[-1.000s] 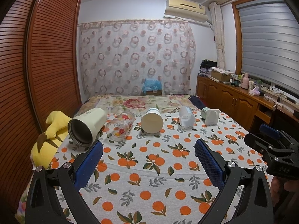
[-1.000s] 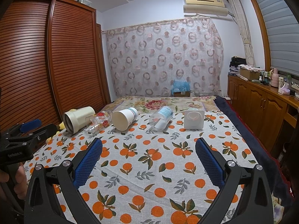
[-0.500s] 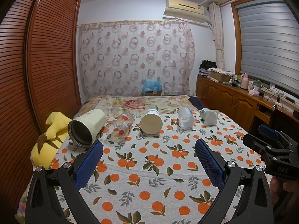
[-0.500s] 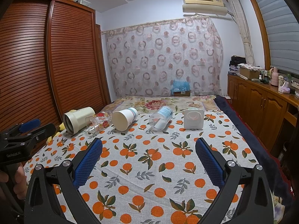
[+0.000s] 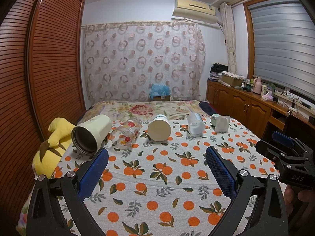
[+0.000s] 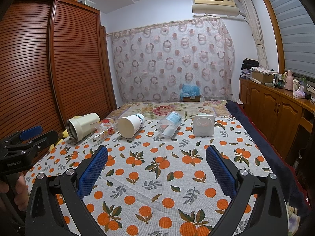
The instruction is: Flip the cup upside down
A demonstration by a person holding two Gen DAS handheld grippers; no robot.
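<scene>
Both grippers are held low over the orange-print bedspread (image 5: pixel 157 177), and each has its jaws spread wide with nothing between them. From the left gripper (image 5: pixel 156 163), the row of cups lies ahead, from about 10 o'clock to 1 o'clock. From the right gripper (image 6: pixel 156 162) the same row spreads from about 10 o'clock to 12 o'clock.

Five vessels lie on their side, none standing. The cream tumbler (image 5: pixel 91 134) is at the left end, its dark open mouth turned toward the left gripper and its long axis running away toward the far right. Just beside it, probably touching, lies the printed glass (image 5: pixel 126 134), mouth also to the near side. Next is the white paper cup (image 5: pixel 159 127), showing a flat round end to the camera; I cannot tell surely if this is the base or a lid. Then comes the clear cup (image 5: pixel 195 124), and last the square-lidded cup (image 5: pixel 220 123), well apart from the tumbler.

The task does not say which cup. I judge the left gripper is nearer to the tumbler and the glass, the right gripper nearer to the clear cup (image 6: pixel 169 124) and the square-lidded one (image 6: pixel 203 125). The tumbler and the glass look empty inside; the contents of the others are hidden. A yellow plush toy (image 5: pixel 53 143) lies at the bed's left edge, beside the tumbler.
</scene>
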